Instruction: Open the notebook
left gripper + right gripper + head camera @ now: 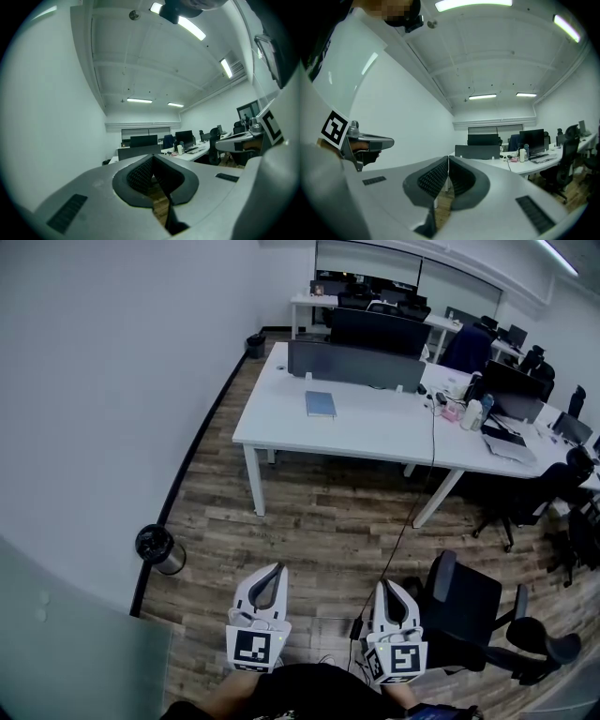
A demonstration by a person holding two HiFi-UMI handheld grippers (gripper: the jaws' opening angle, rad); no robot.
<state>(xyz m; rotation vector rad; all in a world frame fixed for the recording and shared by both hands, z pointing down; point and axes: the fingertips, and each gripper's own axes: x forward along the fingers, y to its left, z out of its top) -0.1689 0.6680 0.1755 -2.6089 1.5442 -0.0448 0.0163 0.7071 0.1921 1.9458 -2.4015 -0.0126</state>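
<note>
A blue notebook (321,404) lies closed on the white table (281,427) far ahead in the head view. Both grippers hang close to my body, well short of the table, above the wooden floor. My left gripper (275,567) is shut with nothing between its jaws, and its dark ribbed pads (140,174) meet in the left gripper view. My right gripper (385,584) is likewise shut and empty, pads (433,178) touching in the right gripper view. In both gripper views the table (525,164) is only a far strip, and the notebook cannot be made out.
A grey divider screen (354,365) and monitors stand at the table's back. Bottles and clutter (473,413) sit at its right end. A black office chair (469,610) stands right of my right gripper. A round bin (157,547) sits by the left wall. A cable (403,531) runs across the floor.
</note>
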